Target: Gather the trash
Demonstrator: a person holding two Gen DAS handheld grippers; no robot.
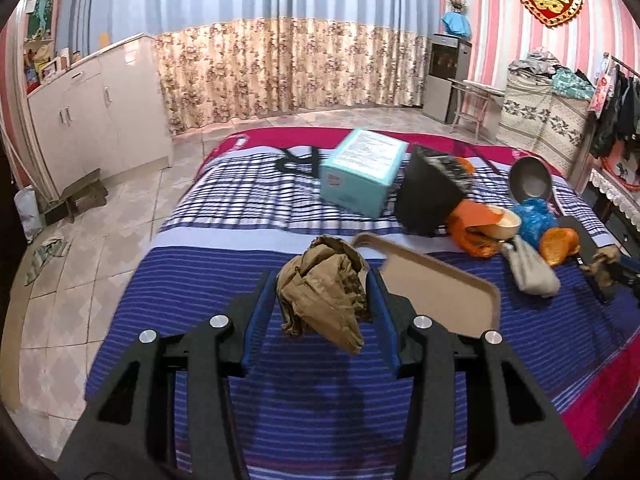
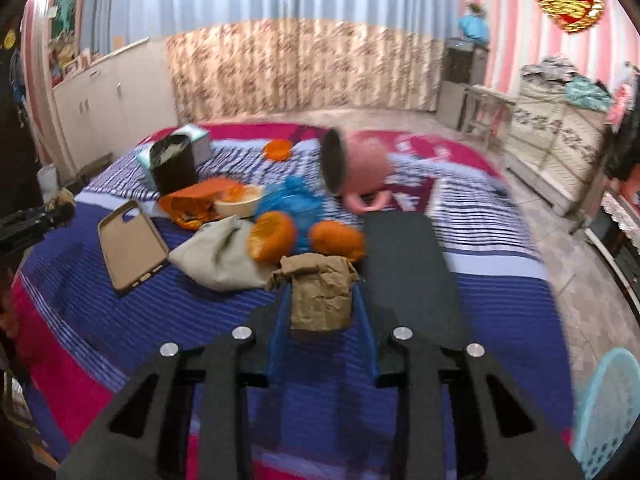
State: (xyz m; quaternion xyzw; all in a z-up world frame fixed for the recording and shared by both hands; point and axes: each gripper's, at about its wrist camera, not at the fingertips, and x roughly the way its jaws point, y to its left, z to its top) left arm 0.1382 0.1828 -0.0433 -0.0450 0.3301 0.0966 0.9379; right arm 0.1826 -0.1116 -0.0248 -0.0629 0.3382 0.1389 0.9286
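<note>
Left gripper (image 1: pixel 322 294): clamped on crumpled brown paper (image 1: pixel 322 292).
Right gripper (image 2: pixel 322 300): clamped on brown paper wad (image 2: pixel 320 294).
Teal box (image 1: pixel 362 170): far end of bed (image 1: pixel 320 400), print unreadable.
Bedspread lettering (image 1: pixel 298 160): large black "R".

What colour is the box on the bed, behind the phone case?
Light teal box with a white printed top; clearest in the left wrist view.

Left gripper (image 1: pixel 322 292): your black linkage arms reach forward and downward; the blue-padded fingers (image 1: pixel 258 312) press on both sides of a crumpled brown paper wad (image 1: pixel 324 292), lifted clear.

Right gripper (image 2: pixel 322 300): same downward tilt; jaws narrow, blue pads (image 2: pixel 280 320) apparently pinching a creased brown paper piece (image 2: pixel 320 292), though blur softens the contact.
</note>
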